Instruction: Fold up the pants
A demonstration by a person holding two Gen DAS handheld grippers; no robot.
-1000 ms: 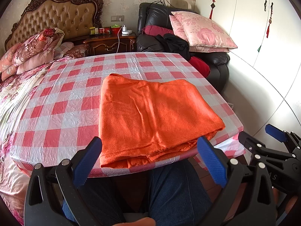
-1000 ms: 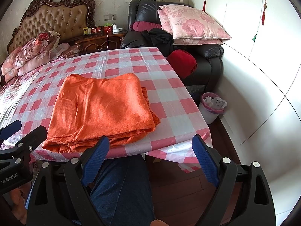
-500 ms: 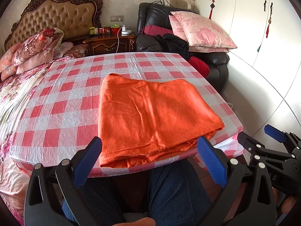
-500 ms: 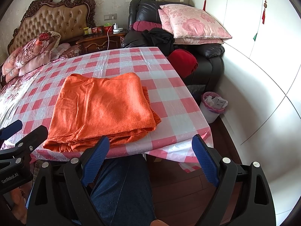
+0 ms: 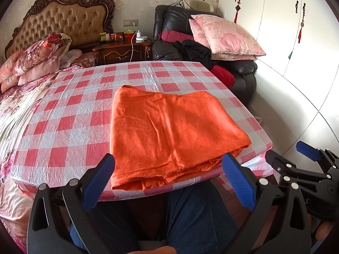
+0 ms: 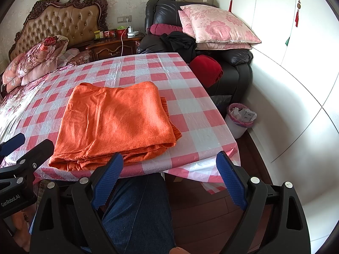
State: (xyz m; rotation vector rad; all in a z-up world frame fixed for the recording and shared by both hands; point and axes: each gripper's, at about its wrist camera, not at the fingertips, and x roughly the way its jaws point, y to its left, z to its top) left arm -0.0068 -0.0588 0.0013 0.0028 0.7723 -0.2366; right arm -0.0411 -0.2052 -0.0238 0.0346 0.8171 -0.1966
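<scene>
The orange pants lie folded into a thick rectangle near the front edge of the red-and-white checked table; they also show in the right wrist view. My left gripper is open and empty, held off the front edge of the table, below the pants. My right gripper is open and empty, off the table's front right corner. Neither touches the pants. The right gripper shows at the right edge of the left wrist view.
A bed with a floral quilt lies left of the table. A black armchair with pink pillows and a red cushion stands behind right. A white bin sits on the floor by white wardrobes. The person's jeans-clad legs are below the table.
</scene>
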